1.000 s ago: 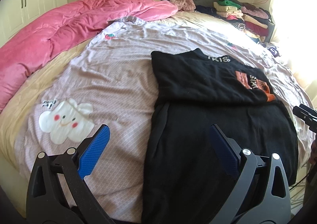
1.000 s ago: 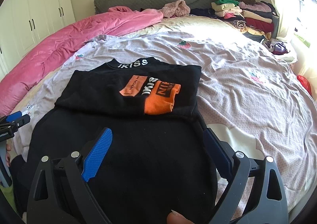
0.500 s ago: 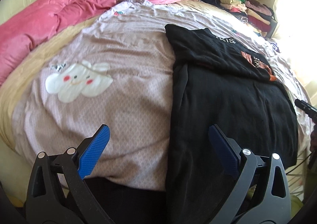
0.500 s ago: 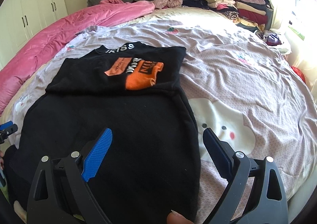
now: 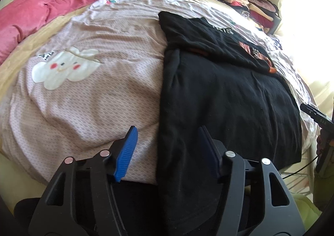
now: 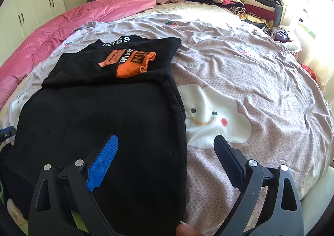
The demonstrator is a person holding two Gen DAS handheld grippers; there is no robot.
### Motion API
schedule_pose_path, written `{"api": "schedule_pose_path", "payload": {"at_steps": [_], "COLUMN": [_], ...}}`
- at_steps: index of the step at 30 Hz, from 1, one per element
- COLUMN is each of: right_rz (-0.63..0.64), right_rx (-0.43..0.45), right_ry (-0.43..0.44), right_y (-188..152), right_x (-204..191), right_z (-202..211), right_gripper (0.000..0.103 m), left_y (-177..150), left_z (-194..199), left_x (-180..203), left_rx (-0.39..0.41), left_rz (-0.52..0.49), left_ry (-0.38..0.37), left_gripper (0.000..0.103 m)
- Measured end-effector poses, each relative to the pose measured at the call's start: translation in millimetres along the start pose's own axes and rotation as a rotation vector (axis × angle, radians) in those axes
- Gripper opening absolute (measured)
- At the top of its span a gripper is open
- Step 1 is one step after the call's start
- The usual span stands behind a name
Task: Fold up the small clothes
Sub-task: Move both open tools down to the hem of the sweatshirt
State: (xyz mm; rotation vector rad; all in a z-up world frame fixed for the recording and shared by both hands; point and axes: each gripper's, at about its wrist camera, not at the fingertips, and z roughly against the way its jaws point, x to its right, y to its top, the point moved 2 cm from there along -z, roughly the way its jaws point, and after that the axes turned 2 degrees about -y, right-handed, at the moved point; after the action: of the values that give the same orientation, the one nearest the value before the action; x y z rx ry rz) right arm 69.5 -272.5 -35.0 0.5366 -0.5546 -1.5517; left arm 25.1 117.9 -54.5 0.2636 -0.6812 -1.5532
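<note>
While the black sweatshirt with an orange printed patch lies on the bed's pink patterned cover with its top already folded down, the lower fold remains. Left hand-held gripper is closing, the garment's left edge between its pads, not yet pinched. Right hand-held gripper stands wide, straddling the right edge at twelve o'clock.
</note>
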Motion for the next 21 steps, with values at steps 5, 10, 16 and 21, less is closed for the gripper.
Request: {"api": "schedule_pose_path", "payload": {"at_steps": [5,10,16,21], "right_rz": [0.003,0.013,0.026,0.042], "right_rx": [-0.009,-0.033,-0.059,-0.082], "right_ry": [0.005,0.017,0.027,0.051], "right_y": [-7.6,-18.2,-33.0,-43.4], "right_x": [3.2,3.5,4.4,5.6], "right_z": [3.2,3.5,1.9,3.3], "right_gripper": [0.092,0.092,0.091,0.079], "left_y": [-3.8,-11.4,-17.6,-18.9], "left_z": [-5.9,-9.5,-15.3,-18.3], "left_x": [5.8,8.4,7.3,4.3], "left_rx": [-0.029,-0.059,-0.084,-0.09], "left_rz": [-0.01,-0.014,-0.006,0.006], "left_ry": [-0.023,-0.039,-0.055,-0.062], "left_gripper": [0.048,0.041,0.035,0.035]}}
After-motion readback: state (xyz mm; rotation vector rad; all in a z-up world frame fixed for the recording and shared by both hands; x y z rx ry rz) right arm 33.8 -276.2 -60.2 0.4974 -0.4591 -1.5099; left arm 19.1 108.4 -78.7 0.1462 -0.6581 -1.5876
